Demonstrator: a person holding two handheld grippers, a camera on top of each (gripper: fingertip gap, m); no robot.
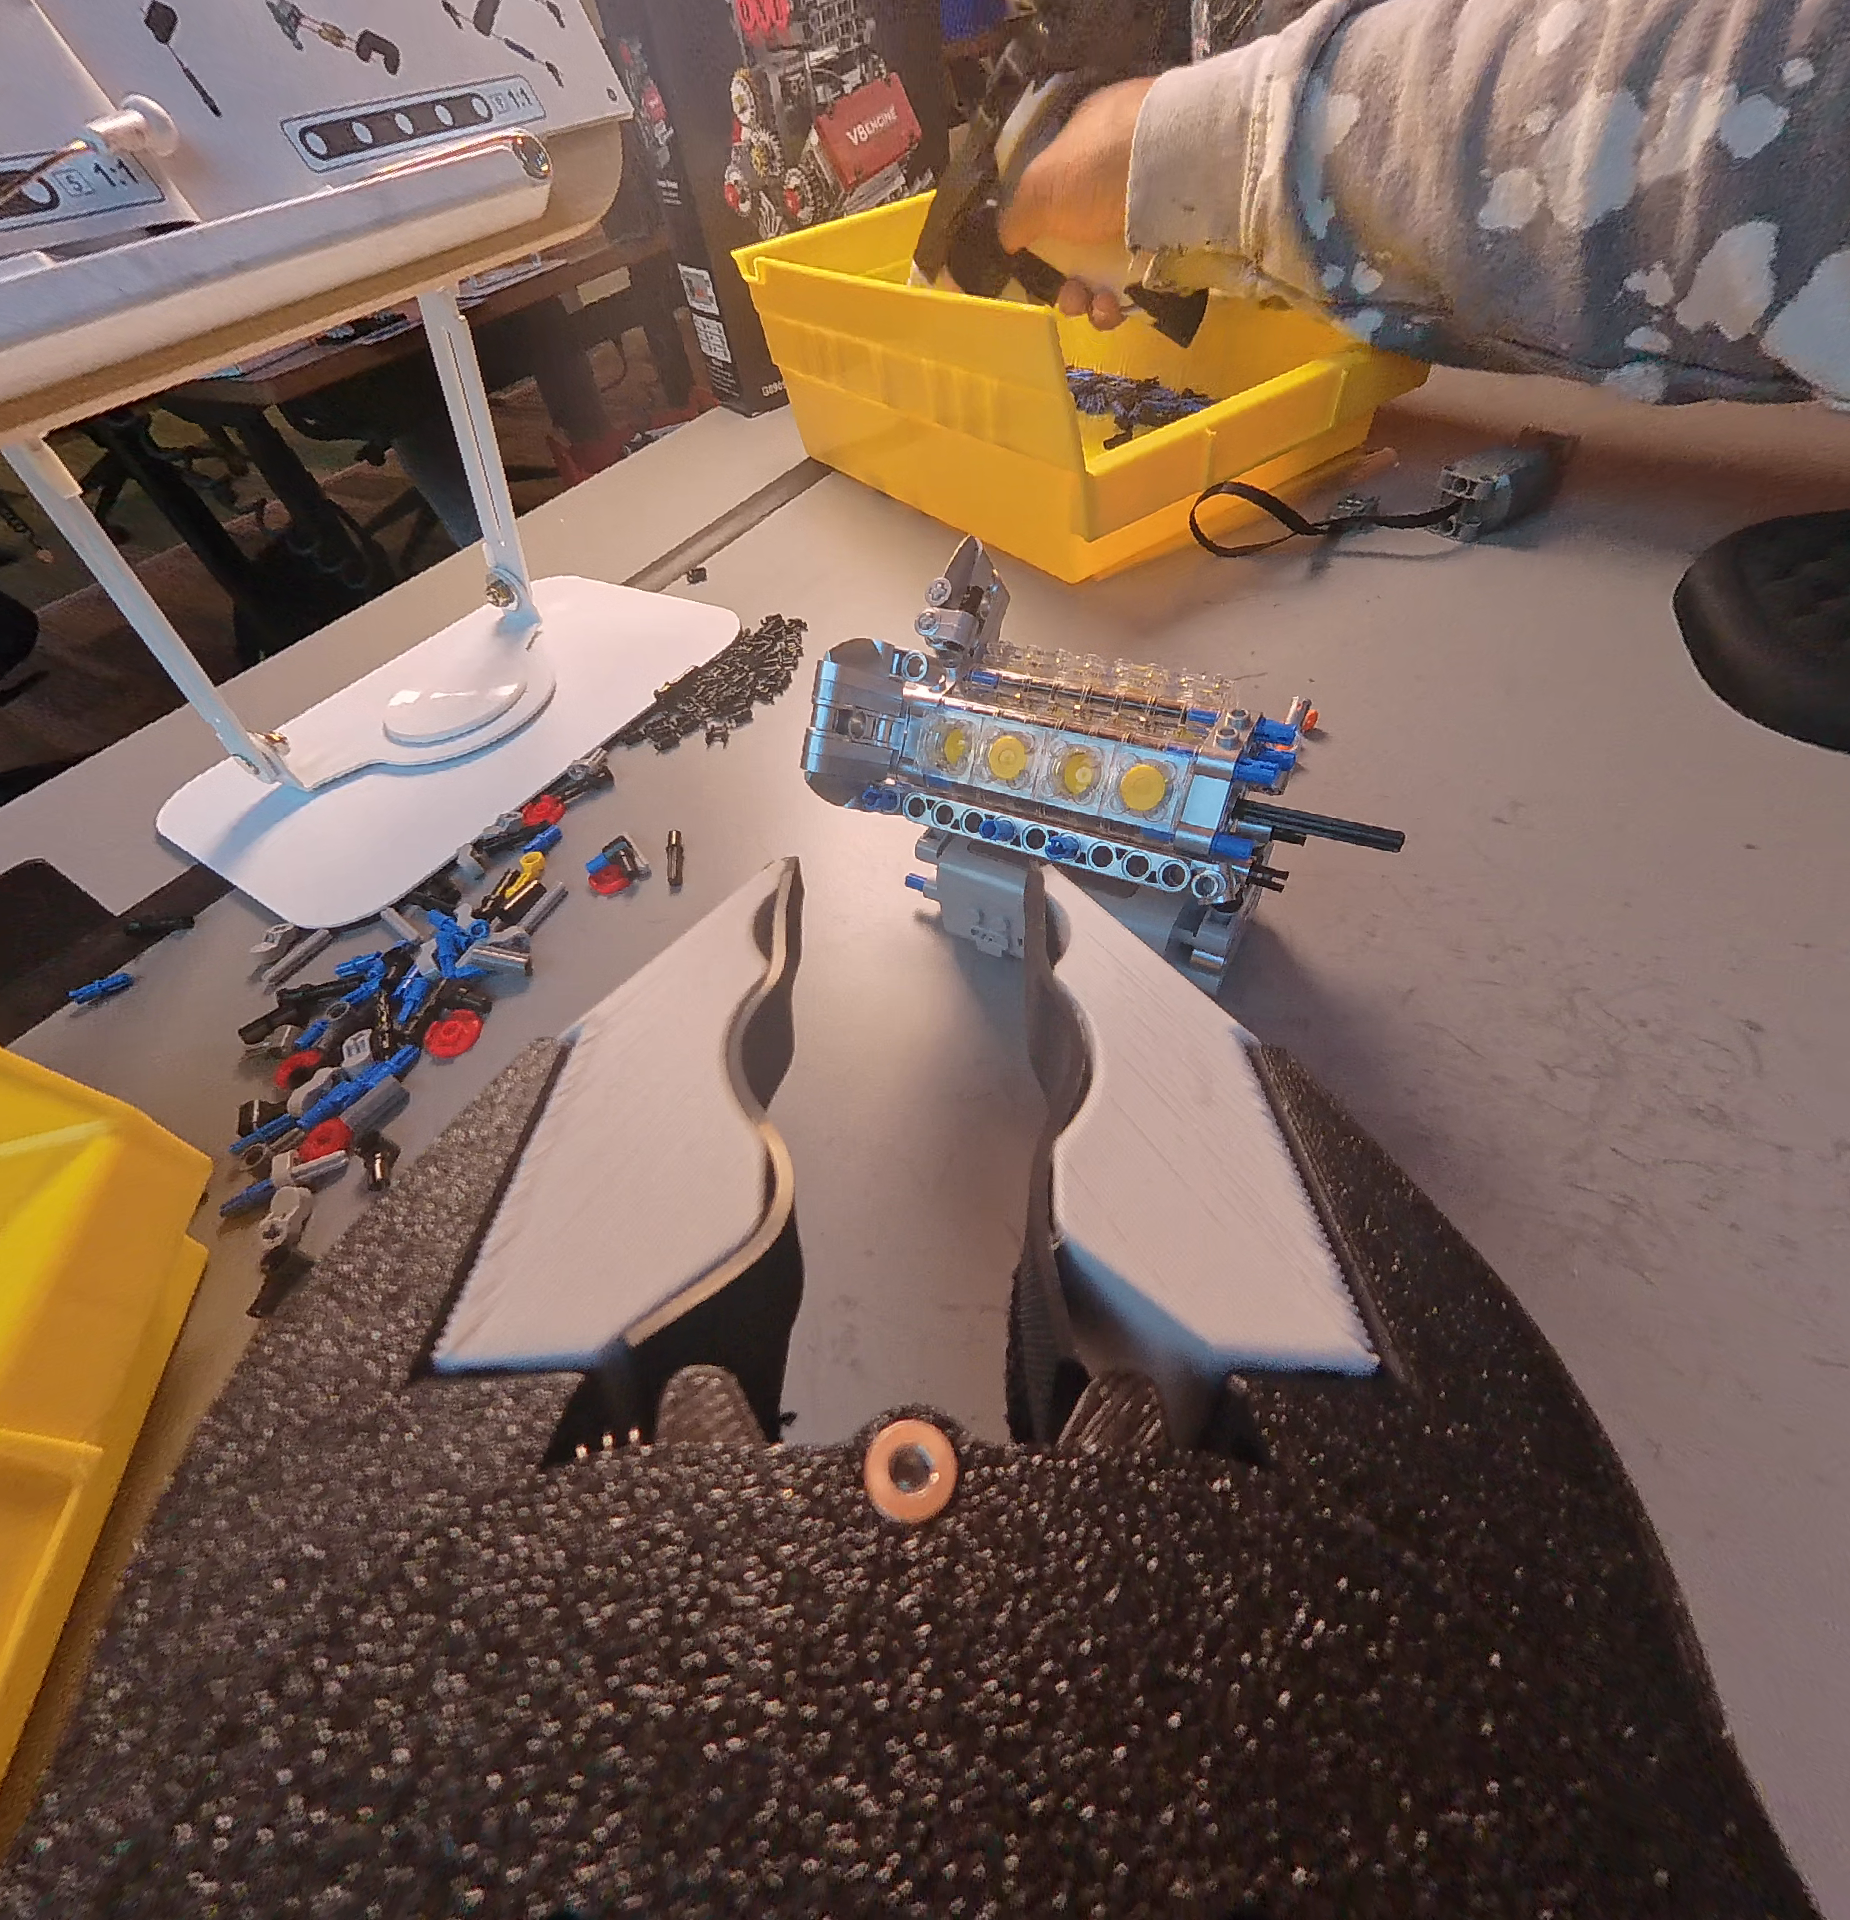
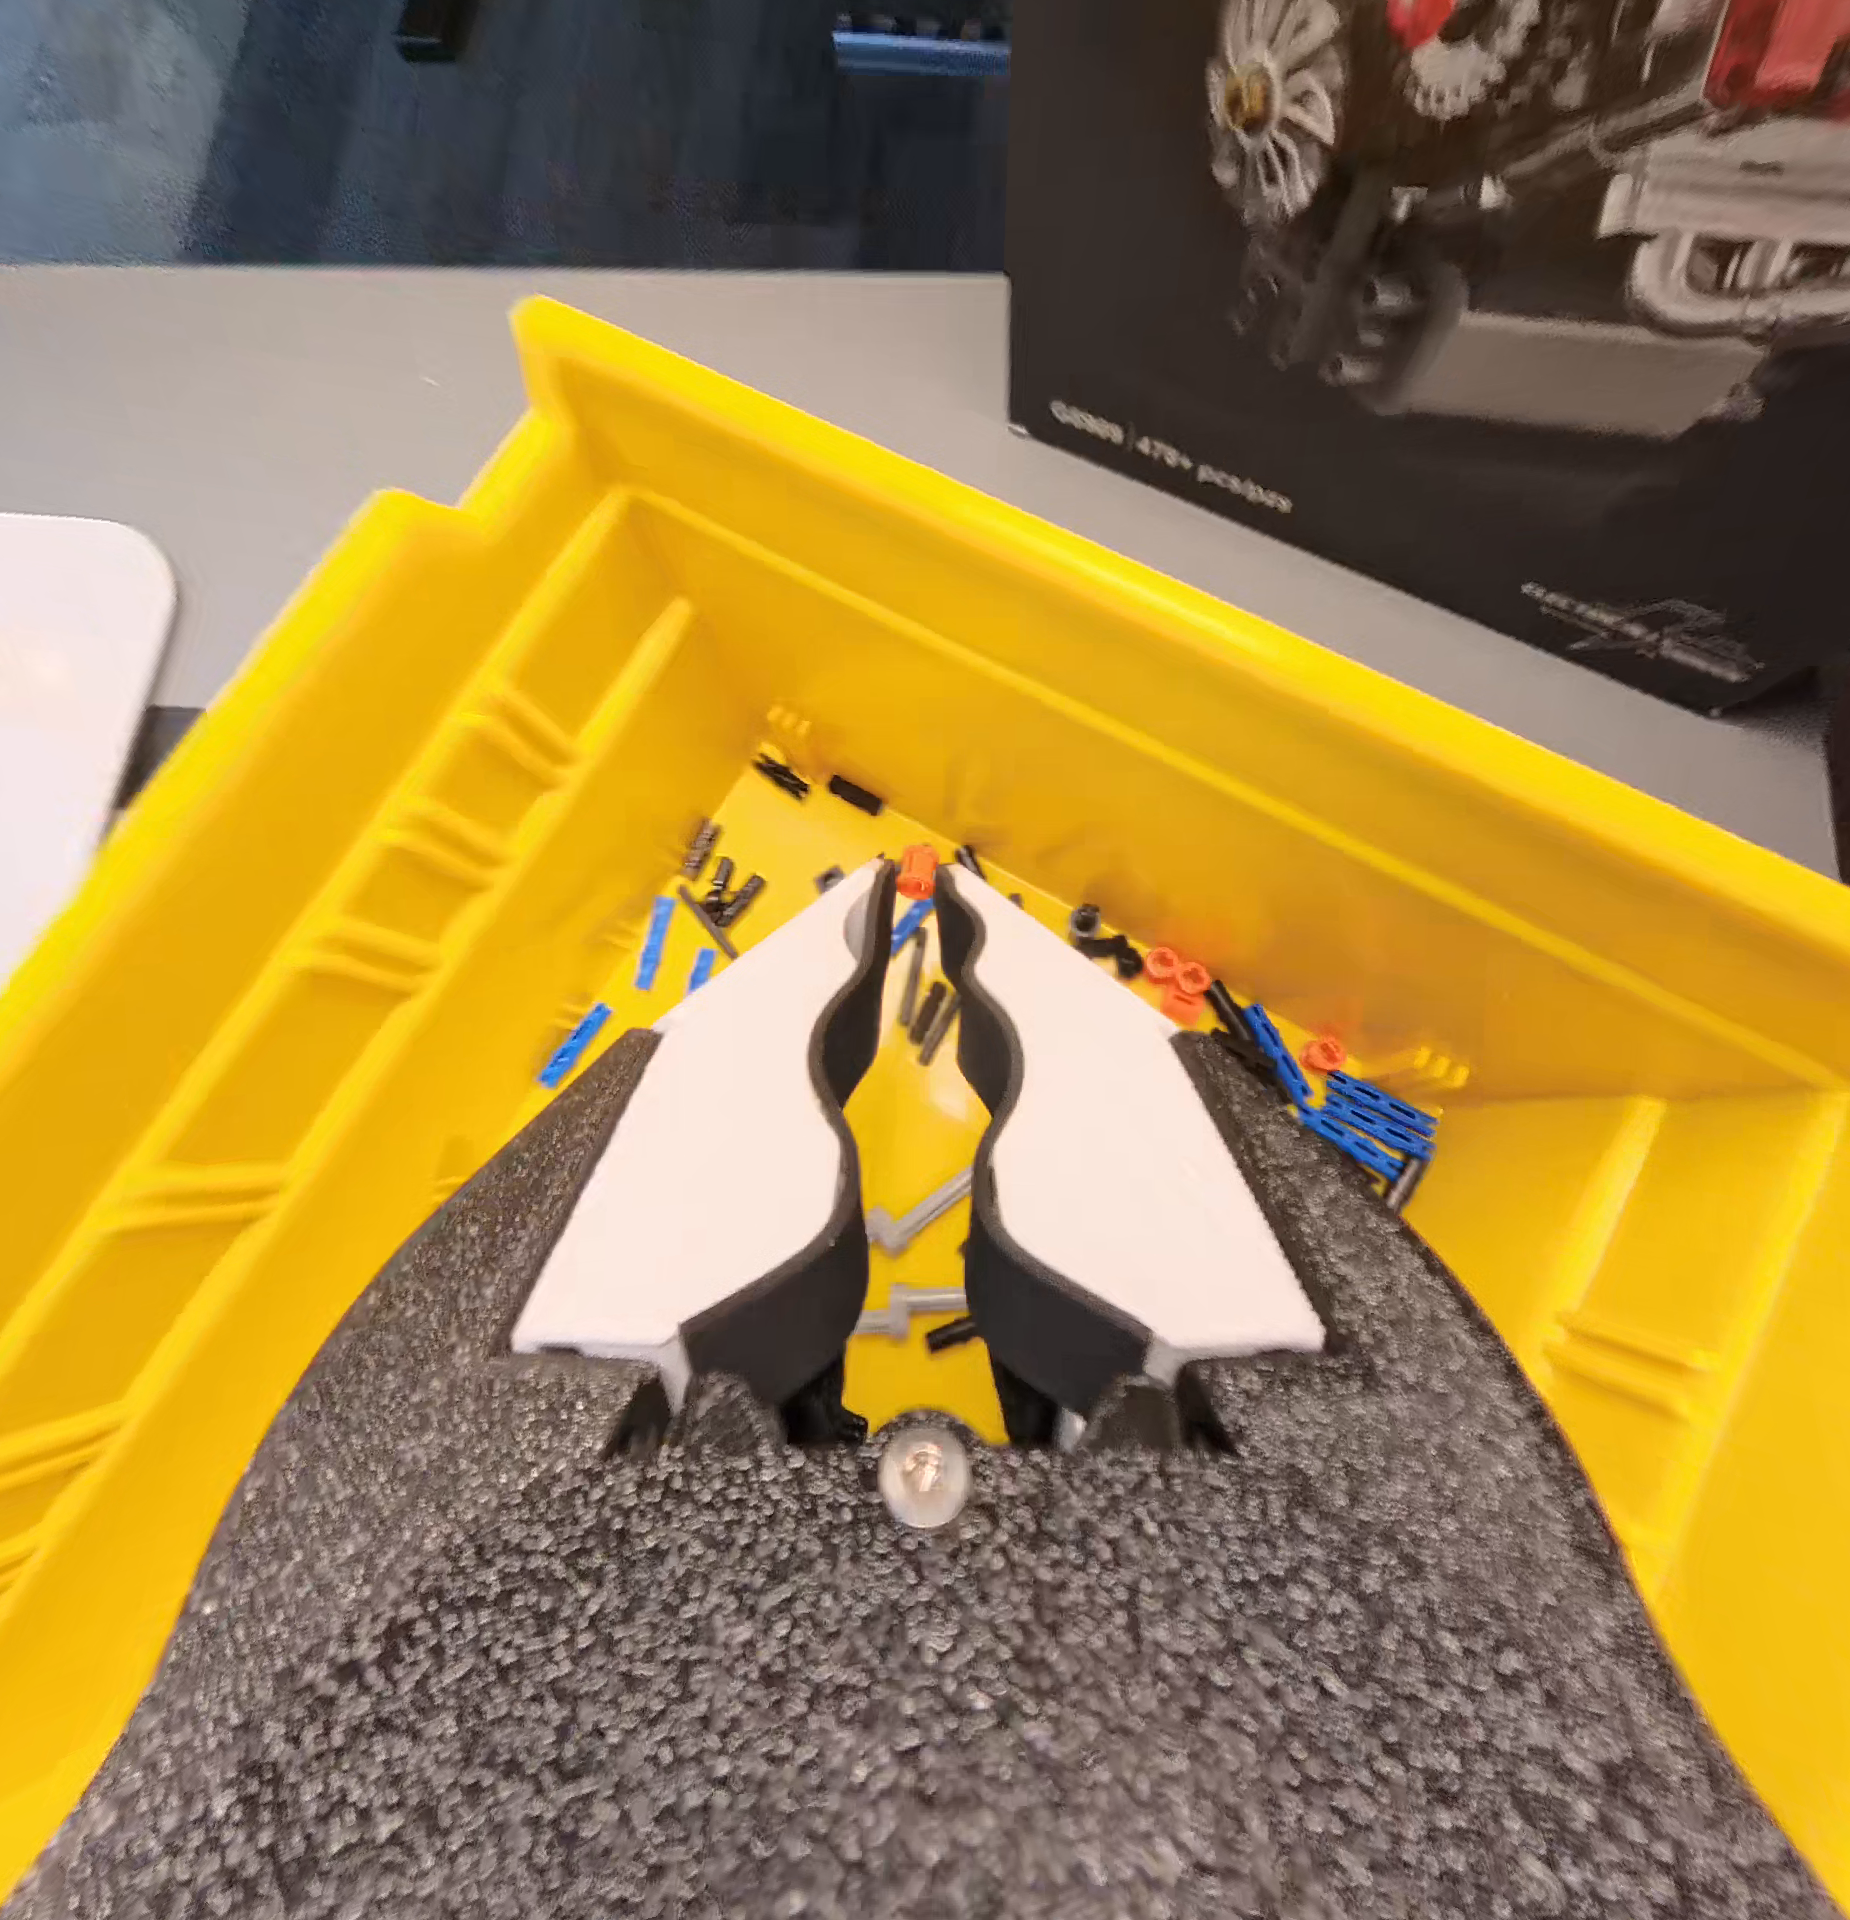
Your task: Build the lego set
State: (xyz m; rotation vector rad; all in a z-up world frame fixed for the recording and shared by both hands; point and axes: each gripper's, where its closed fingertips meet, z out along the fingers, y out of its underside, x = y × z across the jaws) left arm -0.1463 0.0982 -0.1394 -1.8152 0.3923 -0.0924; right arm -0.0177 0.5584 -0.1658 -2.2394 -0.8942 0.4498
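Motion blur softens most of the right wrist view. Right claw (image 2: 908,868) sits down inside the far yellow bin (image 2: 1160,665), tips nipped onto a small orange connector (image 2: 917,869); more of the piece is hidden between the tips. Loose blue and black pins (image 2: 1357,1117) lie on the bin floor, partly covered by the claw body. Dark product box (image 2: 1472,343) behind the bin runs off the frame.

Left claw (image 1: 916,883) hangs spread and empty over the grey worktop (image 1: 1523,1039), just short of a grey brick-built engine model (image 1: 1046,769) with yellow pistons; its right finger (image 1: 1160,1122) covers part of the model's base. Scattered small parts (image 1: 381,997) lie to the left beside a white stand base (image 1: 433,738); the stand's top is cropped. Second yellow bin (image 1: 59,1247) is cut off at the left edge. Farther off, a hand (image 1: 1066,177) in a patterned sleeve reaches into the far bin; what it grips there is hard to make out.
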